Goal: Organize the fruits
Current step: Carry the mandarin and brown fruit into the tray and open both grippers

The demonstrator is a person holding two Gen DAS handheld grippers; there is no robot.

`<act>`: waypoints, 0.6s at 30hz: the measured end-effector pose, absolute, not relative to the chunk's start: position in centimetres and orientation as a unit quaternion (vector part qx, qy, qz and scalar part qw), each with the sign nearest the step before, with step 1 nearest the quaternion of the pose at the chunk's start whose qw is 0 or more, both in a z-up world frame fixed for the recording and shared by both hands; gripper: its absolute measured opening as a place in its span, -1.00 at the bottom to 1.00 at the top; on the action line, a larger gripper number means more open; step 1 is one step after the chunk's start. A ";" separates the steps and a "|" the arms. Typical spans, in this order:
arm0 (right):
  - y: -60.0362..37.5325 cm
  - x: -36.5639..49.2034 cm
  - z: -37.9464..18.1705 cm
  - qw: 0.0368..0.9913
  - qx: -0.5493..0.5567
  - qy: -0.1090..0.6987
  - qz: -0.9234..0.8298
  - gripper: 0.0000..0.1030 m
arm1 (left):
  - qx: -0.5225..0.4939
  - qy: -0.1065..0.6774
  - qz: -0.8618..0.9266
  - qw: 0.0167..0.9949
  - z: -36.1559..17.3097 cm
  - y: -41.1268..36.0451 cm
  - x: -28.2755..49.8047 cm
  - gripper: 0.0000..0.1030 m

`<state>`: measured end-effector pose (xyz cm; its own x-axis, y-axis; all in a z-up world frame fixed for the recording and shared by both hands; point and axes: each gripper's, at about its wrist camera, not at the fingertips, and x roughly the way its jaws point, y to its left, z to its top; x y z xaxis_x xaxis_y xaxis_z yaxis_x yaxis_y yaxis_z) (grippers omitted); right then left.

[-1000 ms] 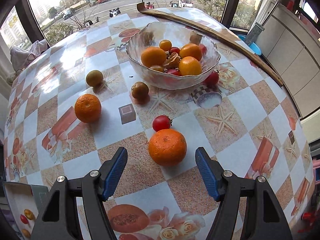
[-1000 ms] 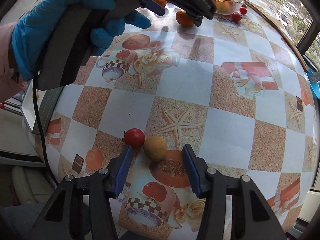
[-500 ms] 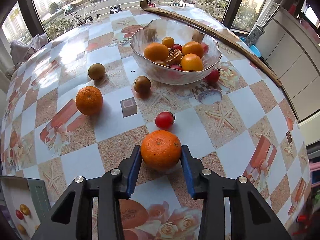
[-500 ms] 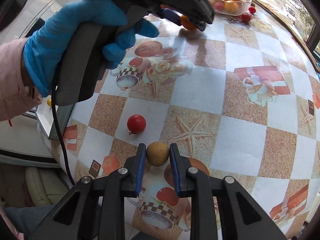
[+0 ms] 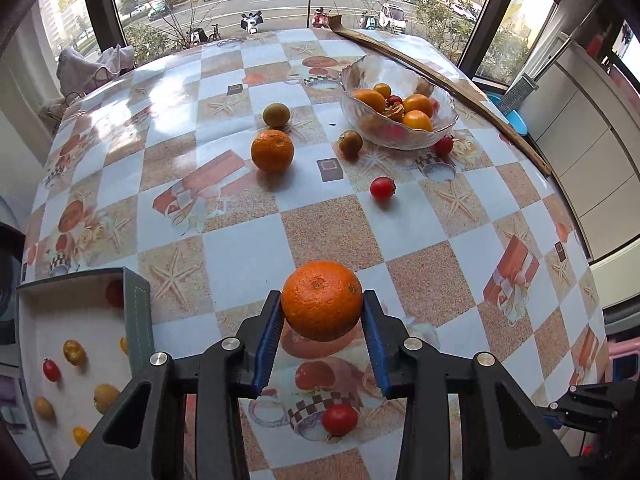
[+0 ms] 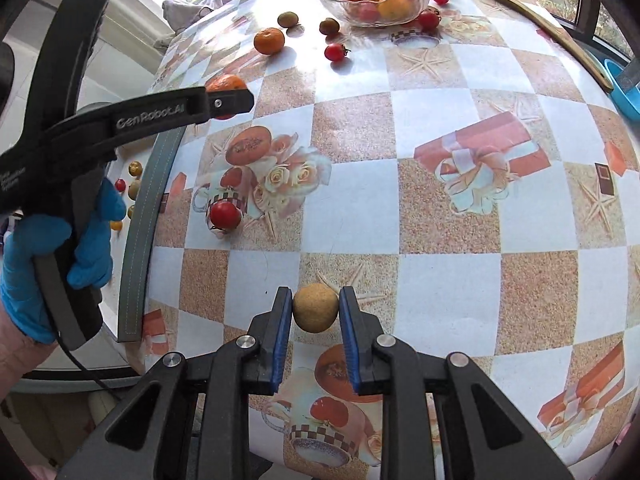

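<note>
My left gripper (image 5: 322, 312) is shut on a large orange (image 5: 322, 300) and holds it lifted above the table. It also shows in the right wrist view (image 6: 226, 88). My right gripper (image 6: 315, 312) is shut on a small tan round fruit (image 6: 315, 308), lifted above the table. A glass bowl (image 5: 400, 140) of oranges and small fruit stands far right. A second orange (image 5: 272, 150), a green-brown fruit (image 5: 276, 115), a brown fruit (image 5: 351, 142) and red tomatoes (image 5: 382, 188) lie loose. A red tomato (image 6: 225, 216) lies near the table's front edge.
A grey-rimmed white tray (image 5: 136, 320) with several small fruits sits off the table's left front edge. A long wooden stick (image 5: 440, 80) lies along the far right edge. A blue dish (image 6: 624, 92) is beyond the stick. The tablecloth (image 5: 240, 256) is checkered.
Both grippers have risen and pulled back with their fruit: the left lifted the orange off the table, the right lifted the tan fruit. The tray has come into view.
</note>
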<state>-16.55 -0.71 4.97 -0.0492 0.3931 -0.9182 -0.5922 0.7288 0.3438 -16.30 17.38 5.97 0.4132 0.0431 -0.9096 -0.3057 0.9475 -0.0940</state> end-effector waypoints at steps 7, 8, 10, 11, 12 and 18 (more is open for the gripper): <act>1.9 -17.0 5.6 0.681 -0.091 0.622 0.377 -0.50 | -0.147 0.524 0.139 0.827 7.2 19.7 -20.4 -0.21; 2.4 -17.0 5.8 0.680 -0.094 0.620 0.380 -0.50 | -0.151 0.522 0.146 0.827 7.4 20.1 -21.1 -0.21; 3.7 -17.0 6.1 0.678 -0.101 0.616 0.388 -0.50 | -0.161 0.518 0.160 0.825 7.8 21.0 -22.5 -0.21; 4.4 -17.0 6.2 0.676 -0.104 0.615 0.392 -0.50 | -0.165 0.516 0.169 0.824 8.0 21.4 -23.3 -0.21; 5.1 -17.0 6.4 0.675 -0.106 0.613 0.397 -0.50 | -0.169 0.514 0.179 0.822 8.2 21.9 -24.2 -0.21; 9.5 -18.1 7.5 0.659 -0.128 0.601 0.433 -0.50 | -0.194 0.512 0.235 0.804 8.6 24.4 -29.9 -0.21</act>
<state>-18.11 9.51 7.47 -0.0989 0.4166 -0.9037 -0.7253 0.5916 0.3521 -29.91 24.45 8.58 0.3666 0.1783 -0.9131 -0.5755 0.8147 -0.0720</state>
